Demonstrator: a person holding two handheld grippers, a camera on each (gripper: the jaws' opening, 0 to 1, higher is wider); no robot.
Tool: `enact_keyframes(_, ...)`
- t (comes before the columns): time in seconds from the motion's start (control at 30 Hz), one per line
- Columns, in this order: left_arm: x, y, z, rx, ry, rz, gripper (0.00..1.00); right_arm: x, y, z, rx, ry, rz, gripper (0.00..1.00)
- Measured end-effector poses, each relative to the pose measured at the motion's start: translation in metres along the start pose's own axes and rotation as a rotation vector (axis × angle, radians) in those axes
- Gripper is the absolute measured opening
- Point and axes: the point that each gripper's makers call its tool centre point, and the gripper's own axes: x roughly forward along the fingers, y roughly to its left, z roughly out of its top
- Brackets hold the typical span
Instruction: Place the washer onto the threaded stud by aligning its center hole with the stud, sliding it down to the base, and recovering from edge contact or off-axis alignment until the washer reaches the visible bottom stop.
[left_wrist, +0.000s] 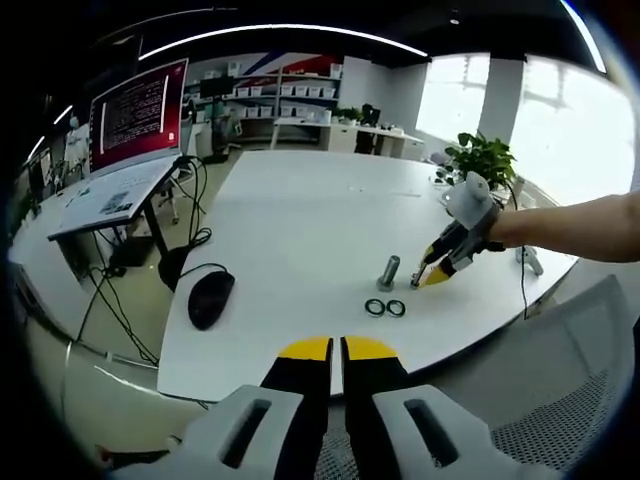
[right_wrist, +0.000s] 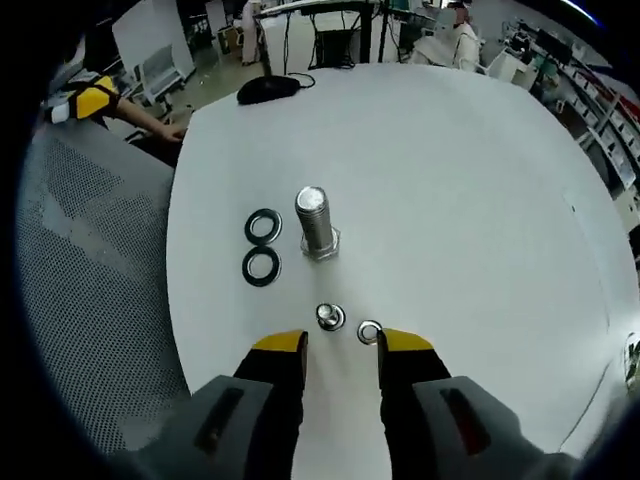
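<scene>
The left gripper (left_wrist: 336, 349) is held back at the near side with its jaws nearly together, while the right gripper (right_wrist: 343, 343), on an outstretched bare forearm (left_wrist: 575, 228), points down with jaws parted.

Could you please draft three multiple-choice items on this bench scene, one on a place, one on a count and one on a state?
1. Where is the threaded stud?
A. Upright on the white table
B. On the chair
C. In a gripper

2. How many dark washers lie beside it?
A. One
B. Two
C. Four

3. How is the right gripper?
A. Shut on a washer
B. Open, just short of the small silver washer
C. Gripping the stud

Key: 1 A, its hex base sits on the tabletop; 2 B, two black rings; 3 B, there is a gap between the jaws.
</scene>
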Motion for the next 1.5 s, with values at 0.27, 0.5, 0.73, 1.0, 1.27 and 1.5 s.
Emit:
enact_keyframes(0.27,0.000,0.000,0.000,0.000,0.001,0.002,0.01,-0.017,-0.012,-0.016,0.119,-0.059,0.012,0.29)
enact_keyframes(0.5,-0.001,0.000,-0.001,0.004,0.005,0.005,0.01,-0.026,-0.022,-0.027,0.213,-0.105,-0.006,0.29)
enact_keyframes(0.73,-0.001,0.000,-0.001,-0.002,0.001,0.007,0.02,-0.026,-0.033,-0.039,0.260,-0.116,-0.049,0.29)
enact_keyframes(1.0,-0.002,0.001,-0.002,-0.001,0.003,0.010,0.02,-0.020,-0.044,-0.050,0.253,-0.077,-0.102,0.28)
enact_keyframes(1.27,-0.001,0.001,-0.002,-0.002,0.003,0.011,0.02,-0.010,-0.054,-0.057,0.239,-0.018,-0.124,0.27)
enact_keyframes(1.5,-0.001,0.001,-0.002,-0.002,0.002,0.012,0.02,-0.002,-0.056,-0.059,0.195,0.013,-0.139,0.26)
